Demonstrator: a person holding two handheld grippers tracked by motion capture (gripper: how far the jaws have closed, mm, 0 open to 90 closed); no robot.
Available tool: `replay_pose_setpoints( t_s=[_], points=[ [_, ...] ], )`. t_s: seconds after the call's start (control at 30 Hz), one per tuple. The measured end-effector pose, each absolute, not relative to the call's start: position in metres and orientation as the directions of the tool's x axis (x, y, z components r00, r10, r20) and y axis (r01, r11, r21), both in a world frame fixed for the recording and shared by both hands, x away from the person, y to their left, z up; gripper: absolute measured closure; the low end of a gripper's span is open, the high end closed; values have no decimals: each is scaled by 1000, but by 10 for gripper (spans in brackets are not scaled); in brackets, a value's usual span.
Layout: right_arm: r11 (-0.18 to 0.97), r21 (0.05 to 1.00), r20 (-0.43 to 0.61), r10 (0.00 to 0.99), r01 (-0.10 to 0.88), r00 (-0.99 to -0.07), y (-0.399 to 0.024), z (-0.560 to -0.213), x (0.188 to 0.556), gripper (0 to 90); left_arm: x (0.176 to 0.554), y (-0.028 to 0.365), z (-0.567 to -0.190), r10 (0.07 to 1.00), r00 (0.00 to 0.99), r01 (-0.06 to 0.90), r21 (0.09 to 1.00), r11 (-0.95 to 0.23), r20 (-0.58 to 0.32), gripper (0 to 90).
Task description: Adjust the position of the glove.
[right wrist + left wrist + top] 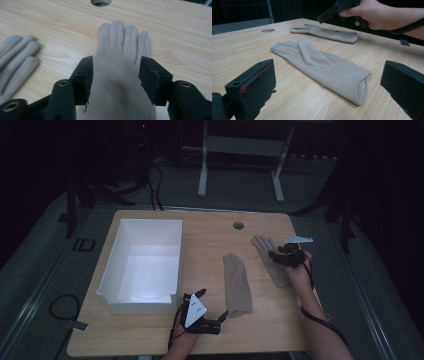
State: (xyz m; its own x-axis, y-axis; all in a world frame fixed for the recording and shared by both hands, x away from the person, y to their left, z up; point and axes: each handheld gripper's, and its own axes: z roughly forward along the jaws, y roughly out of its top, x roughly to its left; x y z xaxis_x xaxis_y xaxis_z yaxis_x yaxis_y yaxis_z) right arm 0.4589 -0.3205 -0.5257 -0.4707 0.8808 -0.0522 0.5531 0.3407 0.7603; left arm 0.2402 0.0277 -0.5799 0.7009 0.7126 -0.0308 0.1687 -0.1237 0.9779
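Two beige knit gloves lay flat on the wooden table, well apart. The nearer glove (237, 285) pointed its fingers away, cuff open toward the front edge. The farther glove (267, 256) lay angled, fingers slightly spread.

- Light wooden table (150, 340) with a round grommet hole (238, 225).
- Grey carpeted floor (45, 255).
- White metal desk frame (240, 150) behind, in the dark room.

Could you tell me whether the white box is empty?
Empty: the white box shows only its bare floor in the high view; both gloves lie on the table.
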Motion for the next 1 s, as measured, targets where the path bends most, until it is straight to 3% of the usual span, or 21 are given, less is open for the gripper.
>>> replay_pose_setpoints(
  t_s=[0.37,0.57,0.7,1.0],
  points=[
    [322,719,-14,892,616,-451,-320,-555,473,500,240,28,-580,711,703,169,978,-121,-34,5],
    [286,732,-2,909,618,-417,-320,-557,473,625,241,29,-580,709,704,170,978,-120,-35,5],
    [263,729,17,916,632,-401,-319,-555,473,755,241,29,-580,709,704,170,978,-120,-35,5],
    [219,741,-2,946,635,-324,-316,-535,456,772,241,28,-580,711,702,172,978,-120,-36,5]
  ],
)
